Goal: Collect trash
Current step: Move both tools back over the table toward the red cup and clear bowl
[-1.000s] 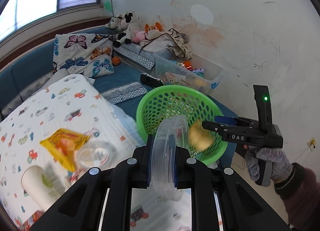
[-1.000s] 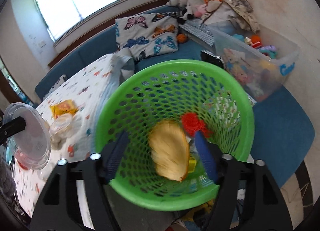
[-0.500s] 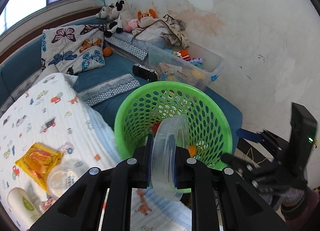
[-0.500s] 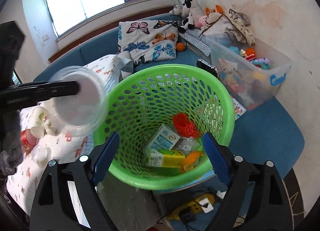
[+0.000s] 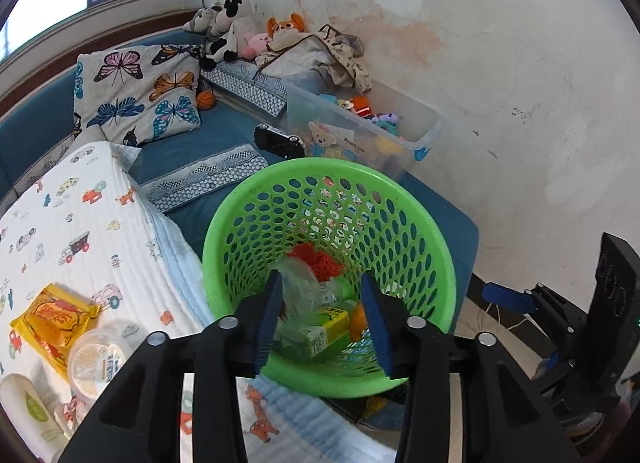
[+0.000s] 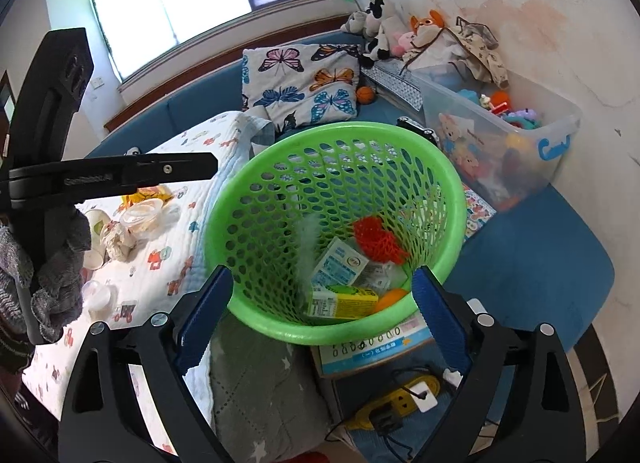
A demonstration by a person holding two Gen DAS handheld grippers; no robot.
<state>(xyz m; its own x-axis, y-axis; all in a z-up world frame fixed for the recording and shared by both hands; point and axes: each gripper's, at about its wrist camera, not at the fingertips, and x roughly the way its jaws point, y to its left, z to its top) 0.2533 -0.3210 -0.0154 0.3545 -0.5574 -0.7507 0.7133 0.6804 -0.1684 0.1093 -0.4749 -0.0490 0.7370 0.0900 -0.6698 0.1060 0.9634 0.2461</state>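
A green mesh basket [image 5: 224, 239] [image 6: 452, 183] stands beside the bed and holds several pieces of trash: a red net [image 6: 378, 239], drink cartons [image 6: 340, 299] and a clear plastic lid [image 5: 298, 283] falling blurred inside it. My left gripper [image 5: 322, 319] is open and empty over the basket's near rim. My right gripper [image 6: 320, 319] is open and empty, wide apart, just before the basket. On the bed lie a yellow snack packet [image 5: 52, 319], a clear lidded cup [image 5: 94, 359] and paper cups [image 6: 96, 223].
A printed bed cover [image 5: 80, 223] lies at left. A clear toy bin [image 6: 504, 143], butterfly pillows [image 5: 136, 99] and plush toys stand on the blue bench behind. A yellow power strip [image 6: 400, 399] lies on the floor under the basket.
My left gripper has opened and let go of the clear lid, which has dropped into the basket. My right gripper, open since it dropped a yellow item, has pulled back a little.
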